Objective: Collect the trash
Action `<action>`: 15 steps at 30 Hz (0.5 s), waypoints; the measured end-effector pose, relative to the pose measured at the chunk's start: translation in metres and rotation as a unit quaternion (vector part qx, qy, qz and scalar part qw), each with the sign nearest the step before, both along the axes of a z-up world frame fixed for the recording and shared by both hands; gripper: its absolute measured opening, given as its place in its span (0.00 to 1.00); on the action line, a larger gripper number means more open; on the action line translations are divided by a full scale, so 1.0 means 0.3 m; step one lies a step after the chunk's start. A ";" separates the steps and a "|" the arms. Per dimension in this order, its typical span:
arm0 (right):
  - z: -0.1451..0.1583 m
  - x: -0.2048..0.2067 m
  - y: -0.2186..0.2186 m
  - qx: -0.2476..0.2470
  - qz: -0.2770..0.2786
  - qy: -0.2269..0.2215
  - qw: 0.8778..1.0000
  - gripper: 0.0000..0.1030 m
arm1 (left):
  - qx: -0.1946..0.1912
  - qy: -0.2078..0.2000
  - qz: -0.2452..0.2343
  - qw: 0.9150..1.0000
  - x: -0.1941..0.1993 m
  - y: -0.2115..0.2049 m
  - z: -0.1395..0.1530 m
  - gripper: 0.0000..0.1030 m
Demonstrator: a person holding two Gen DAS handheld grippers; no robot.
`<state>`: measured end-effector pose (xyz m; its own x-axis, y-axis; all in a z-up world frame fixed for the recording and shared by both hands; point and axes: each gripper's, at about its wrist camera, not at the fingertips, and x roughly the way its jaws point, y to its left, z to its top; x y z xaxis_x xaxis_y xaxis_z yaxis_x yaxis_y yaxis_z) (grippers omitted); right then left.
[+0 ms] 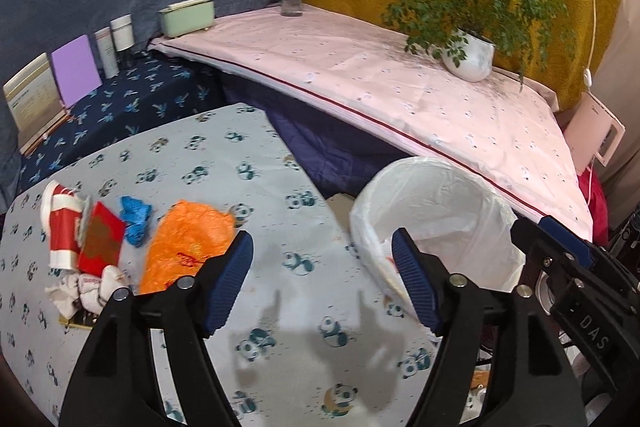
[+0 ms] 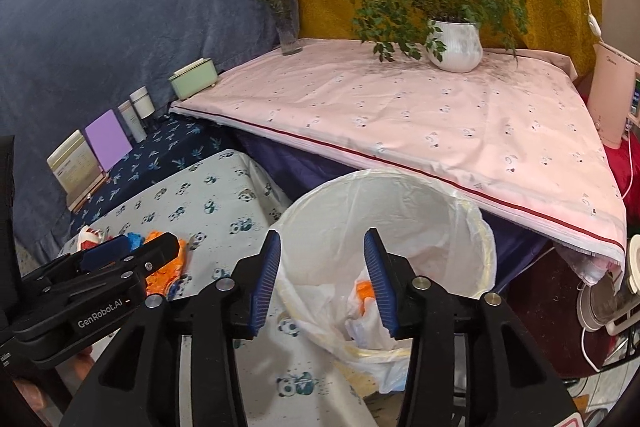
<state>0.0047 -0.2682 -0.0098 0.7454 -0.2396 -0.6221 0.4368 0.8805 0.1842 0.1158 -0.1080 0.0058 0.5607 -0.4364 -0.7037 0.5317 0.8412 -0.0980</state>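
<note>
Trash lies on the panda-print table (image 1: 280, 307): an orange plastic bag (image 1: 188, 239), a blue wrapper (image 1: 135, 217), a red and white cup (image 1: 62, 227), a red packet (image 1: 100, 243) and crumpled white paper (image 1: 86, 289). My left gripper (image 1: 322, 281) is open and empty above the table, right of the orange bag. A white-lined trash bin (image 1: 440, 211) stands off the table's right edge. My right gripper (image 2: 320, 285) is open and empty over the bin (image 2: 400, 211), which holds orange and white scraps (image 2: 362, 291).
A higher pink-covered surface (image 2: 400, 115) lies behind the bin, with a potted plant (image 2: 454, 43) and a flower vase (image 2: 288, 27). A green box (image 1: 186, 15), jars and cards (image 1: 76, 71) stand at the back left. A white appliance (image 2: 612, 95) is at right.
</note>
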 end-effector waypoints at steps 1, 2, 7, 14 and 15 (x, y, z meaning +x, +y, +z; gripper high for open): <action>0.002 0.006 0.018 -0.001 0.005 0.001 1.000 0.43 | 0.001 -0.002 0.010 1.000 0.004 0.029 -0.002 0.69; 0.003 0.011 0.031 -0.002 0.009 0.001 1.000 0.43 | 0.002 -0.002 0.016 1.000 0.007 0.050 -0.004 0.69; 0.004 0.043 0.108 -0.004 0.033 0.005 0.999 0.43 | 0.005 0.006 0.050 0.999 0.029 0.164 -0.030 0.69; -0.024 0.103 0.232 0.000 0.073 0.021 0.997 0.43 | 0.017 0.013 0.090 0.996 0.069 0.322 -0.073 0.69; -0.030 0.110 0.246 0.001 0.077 0.023 0.997 0.43 | 0.020 0.013 0.093 0.995 0.074 0.339 -0.079 0.69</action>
<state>0.0377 -0.1945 -0.0187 0.7442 -0.1232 -0.6565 0.3042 0.9375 0.1690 0.1381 -0.0064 -0.0178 0.6103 -0.2989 -0.7336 0.3647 0.9281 -0.0748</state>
